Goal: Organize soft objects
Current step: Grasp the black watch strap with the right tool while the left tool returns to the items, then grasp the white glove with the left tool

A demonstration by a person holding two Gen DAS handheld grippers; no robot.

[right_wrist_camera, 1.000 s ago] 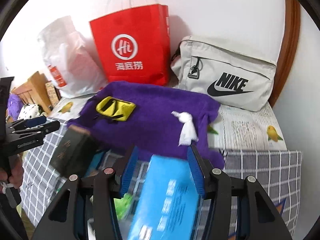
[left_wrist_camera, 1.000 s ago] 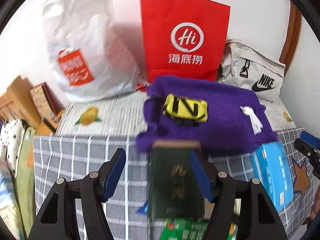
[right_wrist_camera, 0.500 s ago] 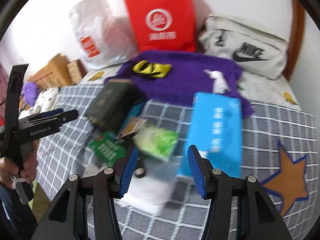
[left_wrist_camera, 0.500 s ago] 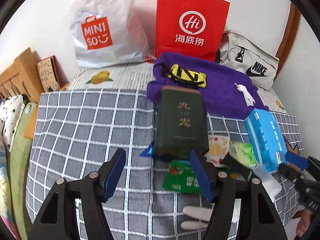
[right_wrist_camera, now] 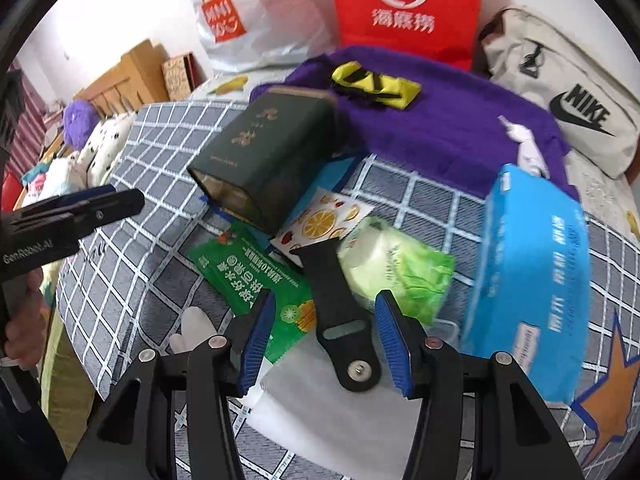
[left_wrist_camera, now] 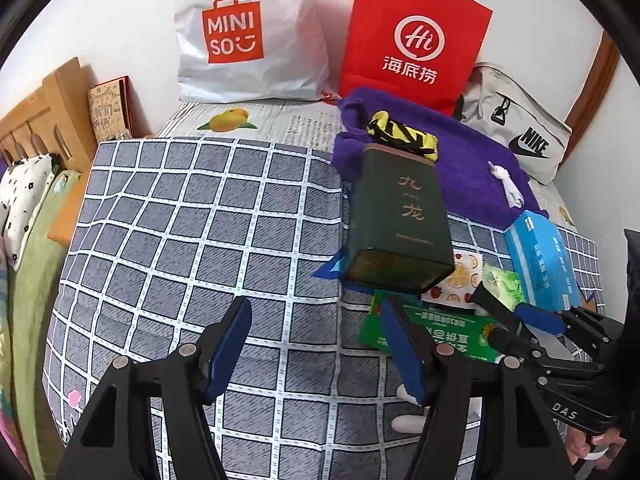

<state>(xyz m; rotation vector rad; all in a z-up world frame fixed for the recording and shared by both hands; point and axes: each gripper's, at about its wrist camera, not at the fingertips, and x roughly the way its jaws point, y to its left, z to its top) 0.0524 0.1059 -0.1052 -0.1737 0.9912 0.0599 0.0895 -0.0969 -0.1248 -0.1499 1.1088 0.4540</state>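
**Both grippers dropped toward the pile**

Where a second ago the bags filled both views, the checked blanket (left_wrist_camera: pixel 192 248) now does. Left gripper (left_wrist_camera: pixel 316 344) stands apart, empty. Right gripper (right_wrist_camera: pixel 324 340) is closing, untouching, around a black clip (right_wrist_camera: pixel 340 320); green packet (right_wrist_camera: pixel 396 276) at one o'clock.

- Home bedroom: bed (left_wrist_camera: pixel 168 216) with grey checked cover, wooden headboard (left_wrist_camera: pixel 44 112), spotted pillow (left_wrist_camera: pixel 24 188).
- Shopping bags (left_wrist_camera: pixel 248 36) and a sling bag (left_wrist_camera: pixel 520 124) against the white wall.
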